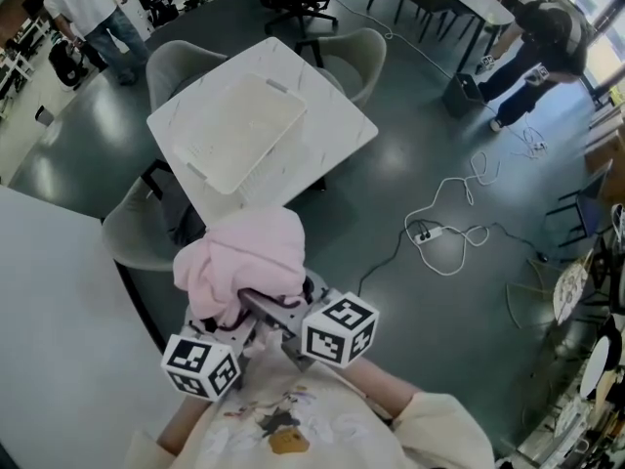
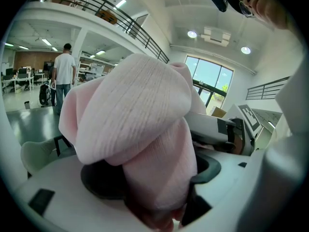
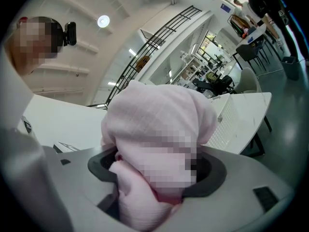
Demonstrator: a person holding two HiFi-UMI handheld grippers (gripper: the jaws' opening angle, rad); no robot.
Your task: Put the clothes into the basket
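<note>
Right now we hold the bunched pink garment (image 1: 244,262) close to our body, with the left gripper (image 2: 159,202) and the right gripper (image 3: 154,192) each clamped on a fold of it. The white laundry basket (image 1: 269,151) stands well apart on the far white square table (image 1: 342,125) and looks empty. To do this carry well, we judge that both grips should hold firm and the bundle should pass high over the near rim so no hanging fold snags, with the jaws parting only once the bulk sits above the basket's middle.
</note>
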